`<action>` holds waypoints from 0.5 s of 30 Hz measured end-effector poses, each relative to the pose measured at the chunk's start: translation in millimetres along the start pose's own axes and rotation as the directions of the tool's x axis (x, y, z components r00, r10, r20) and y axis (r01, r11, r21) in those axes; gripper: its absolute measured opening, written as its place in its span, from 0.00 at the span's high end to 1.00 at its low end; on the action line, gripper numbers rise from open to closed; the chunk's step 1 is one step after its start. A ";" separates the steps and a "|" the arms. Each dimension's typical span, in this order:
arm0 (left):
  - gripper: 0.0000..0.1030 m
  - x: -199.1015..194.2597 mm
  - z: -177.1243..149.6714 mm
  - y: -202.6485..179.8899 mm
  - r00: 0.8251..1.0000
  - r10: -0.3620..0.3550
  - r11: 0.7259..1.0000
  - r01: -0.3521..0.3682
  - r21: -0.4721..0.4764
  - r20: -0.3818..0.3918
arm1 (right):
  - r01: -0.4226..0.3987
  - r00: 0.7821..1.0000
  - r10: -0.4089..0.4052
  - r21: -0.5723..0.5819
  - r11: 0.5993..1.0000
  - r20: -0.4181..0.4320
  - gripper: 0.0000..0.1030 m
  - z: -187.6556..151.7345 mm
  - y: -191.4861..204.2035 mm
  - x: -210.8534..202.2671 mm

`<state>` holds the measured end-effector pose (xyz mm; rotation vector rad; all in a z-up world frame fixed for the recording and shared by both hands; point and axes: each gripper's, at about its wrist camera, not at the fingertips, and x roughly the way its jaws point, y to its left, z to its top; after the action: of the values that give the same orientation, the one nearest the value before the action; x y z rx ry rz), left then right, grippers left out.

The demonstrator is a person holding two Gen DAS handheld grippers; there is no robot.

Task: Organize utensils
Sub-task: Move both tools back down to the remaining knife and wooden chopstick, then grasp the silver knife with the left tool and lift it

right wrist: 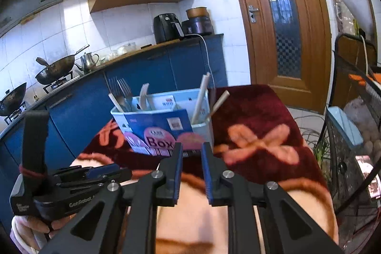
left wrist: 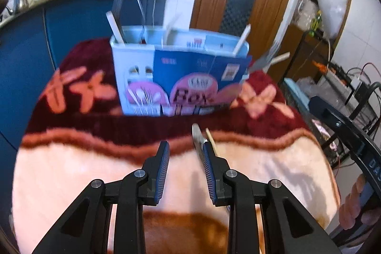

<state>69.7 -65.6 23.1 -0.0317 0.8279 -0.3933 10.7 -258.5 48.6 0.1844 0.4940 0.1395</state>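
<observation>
A light blue utensil box with a "Box" label stands on the flowered blanket; it also shows in the right wrist view. Forks and pale sticks stand in it. A metal utensil and a wooden chopstick lie on the blanket just beyond my left gripper's right finger. My left gripper is open and empty, low over the blanket. My right gripper is open and empty, in front of the box. The left gripper shows at lower left of the right wrist view.
The blanket covers the table. A blue kitchen counter with woks, kettle and an air fryer runs behind. A wooden door is at back right. A wire rack with clutter stands at the right.
</observation>
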 end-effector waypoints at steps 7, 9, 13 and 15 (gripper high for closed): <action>0.72 25.6 -5.9 -3.2 0.993 -0.039 0.999 0.035 -0.042 -0.115 | 0.006 0.999 -0.004 0.062 0.998 -0.046 0.78 -16.1 -19.9 3.3; 0.72 32.0 -6.7 -4.8 0.989 -0.053 0.997 0.046 -0.055 -0.140 | 0.016 0.998 -0.012 0.070 0.997 -0.059 0.78 -20.3 -24.6 4.9; 0.72 46.4 -8.7 -7.3 0.980 -0.070 0.995 0.056 -0.079 -0.187 | 0.018 0.997 -0.011 0.089 0.996 -0.074 0.77 -27.7 -33.3 6.2; 0.72 50.1 -8.4 -10.2 0.981 -0.061 0.996 0.048 -0.075 -0.185 | 0.016 0.997 -0.008 0.101 0.995 -0.075 0.77 -30.5 -36.9 5.8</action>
<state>90.8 -91.6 -16.4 -0.0835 1.0284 -0.4234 4.3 -289.1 11.9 0.2762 0.5773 0.1100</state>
